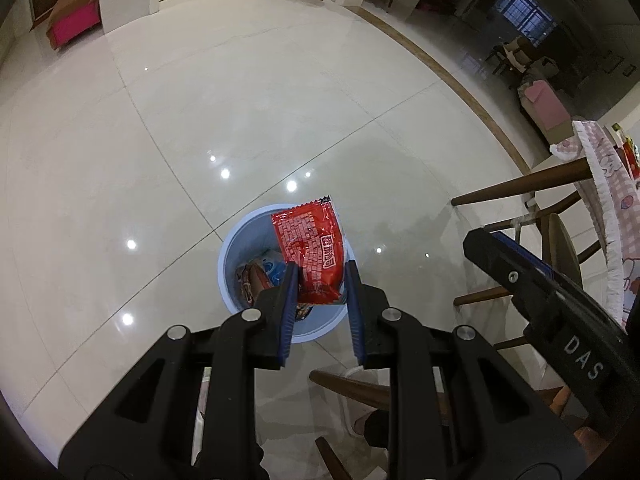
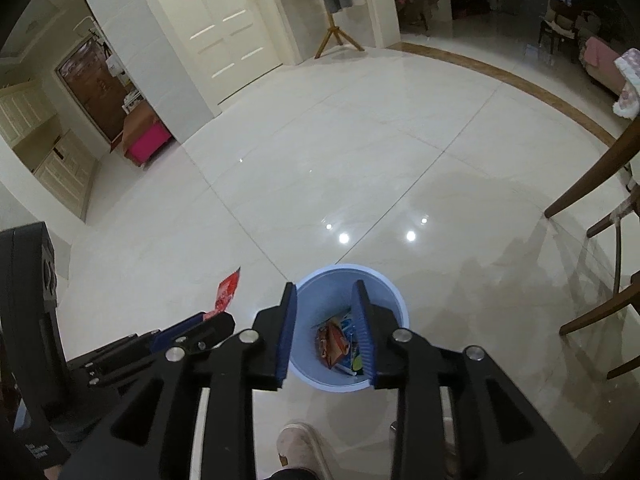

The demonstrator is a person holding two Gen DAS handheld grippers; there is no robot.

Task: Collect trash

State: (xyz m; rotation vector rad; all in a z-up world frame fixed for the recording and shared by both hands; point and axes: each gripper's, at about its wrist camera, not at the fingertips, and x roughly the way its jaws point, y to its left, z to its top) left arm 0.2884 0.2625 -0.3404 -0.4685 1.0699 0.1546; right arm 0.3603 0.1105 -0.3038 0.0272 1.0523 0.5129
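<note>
A round light-blue bin (image 1: 236, 240) stands on the glossy tile floor with several wrappers (image 2: 336, 344) lying in it. My left gripper (image 1: 322, 276) hangs above the bin, shut on a red snack packet (image 1: 310, 248) that stands upright between its blue pads. From the right wrist view that packet (image 2: 229, 289) pokes up out of the left gripper (image 2: 212, 322). My right gripper (image 2: 325, 300) is open directly over the bin (image 2: 386, 286), with nothing between its fingers. Its body (image 1: 520, 276) shows at the right in the left wrist view.
Wooden chair legs (image 1: 520, 188) and a table with a pink checked cloth (image 1: 604, 184) stand close on the right. More chair legs (image 1: 352, 390) sit below the left gripper. A person's shoe (image 2: 298, 446) is just behind the bin. A pink bench (image 2: 146, 142) and a wooden coat stand (image 2: 336, 38) are far back.
</note>
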